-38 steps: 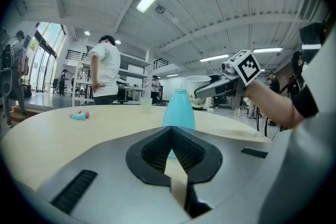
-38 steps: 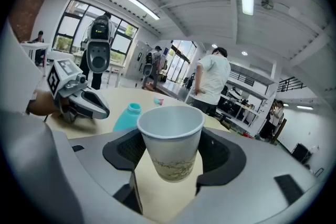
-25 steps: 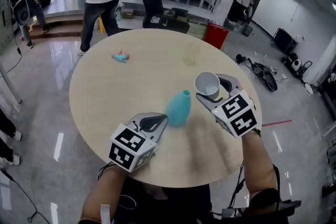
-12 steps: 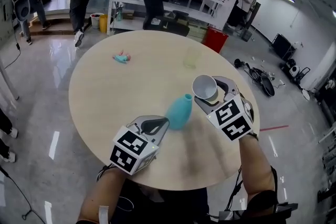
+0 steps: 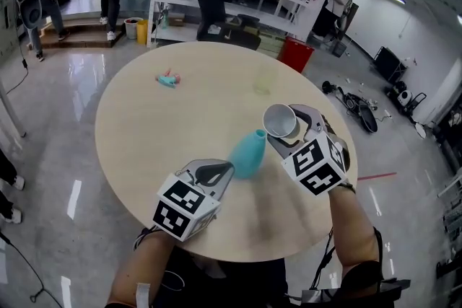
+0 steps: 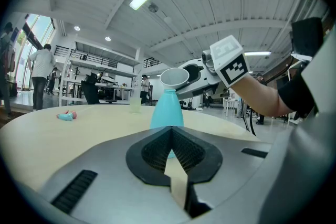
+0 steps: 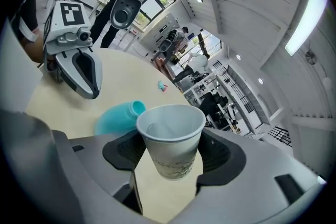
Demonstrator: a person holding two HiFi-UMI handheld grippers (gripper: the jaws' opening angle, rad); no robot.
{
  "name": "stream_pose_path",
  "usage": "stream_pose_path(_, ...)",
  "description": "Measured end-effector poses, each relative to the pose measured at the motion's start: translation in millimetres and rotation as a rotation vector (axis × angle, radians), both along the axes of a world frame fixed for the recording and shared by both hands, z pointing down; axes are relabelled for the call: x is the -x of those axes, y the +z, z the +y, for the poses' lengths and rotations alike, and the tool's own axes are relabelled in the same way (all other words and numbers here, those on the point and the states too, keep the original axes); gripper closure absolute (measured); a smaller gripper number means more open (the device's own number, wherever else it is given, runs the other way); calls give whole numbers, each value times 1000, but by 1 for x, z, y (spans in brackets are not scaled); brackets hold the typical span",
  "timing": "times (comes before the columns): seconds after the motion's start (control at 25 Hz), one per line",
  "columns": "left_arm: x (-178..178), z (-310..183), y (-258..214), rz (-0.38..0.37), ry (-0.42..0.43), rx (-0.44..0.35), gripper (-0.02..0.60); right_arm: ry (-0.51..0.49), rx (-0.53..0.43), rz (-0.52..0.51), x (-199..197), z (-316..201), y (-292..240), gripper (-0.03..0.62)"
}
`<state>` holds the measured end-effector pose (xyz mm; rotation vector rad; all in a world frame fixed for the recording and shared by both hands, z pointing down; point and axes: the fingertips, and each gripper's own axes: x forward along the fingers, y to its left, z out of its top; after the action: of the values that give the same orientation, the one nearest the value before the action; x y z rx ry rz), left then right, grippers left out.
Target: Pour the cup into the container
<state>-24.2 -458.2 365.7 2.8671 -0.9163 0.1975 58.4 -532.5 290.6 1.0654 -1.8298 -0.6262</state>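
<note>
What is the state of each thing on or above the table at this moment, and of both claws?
paper cup: gripped, slightly tipped toward the vase mouth.
vase: upright on the table, mouth open.
right claw: shut on the paper cup.
left claw: jaws together, empty, near the vase.
clear cup: upright on the far side.
small toy: lying flat.

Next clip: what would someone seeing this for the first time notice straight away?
The white paper cup stands out first, clamped in the right gripper and held up close to the narrow mouth of a turquoise vase near the front of the round table. The left gripper is at the vase's near left side, jaws together and empty.
</note>
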Motion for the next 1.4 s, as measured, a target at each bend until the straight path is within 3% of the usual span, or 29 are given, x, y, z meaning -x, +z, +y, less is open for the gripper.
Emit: stream_pose_path(1.4, 0, 4, -1, 1, 2, -5, 580, -27, -82, 184, 6, 3, -3, 279)
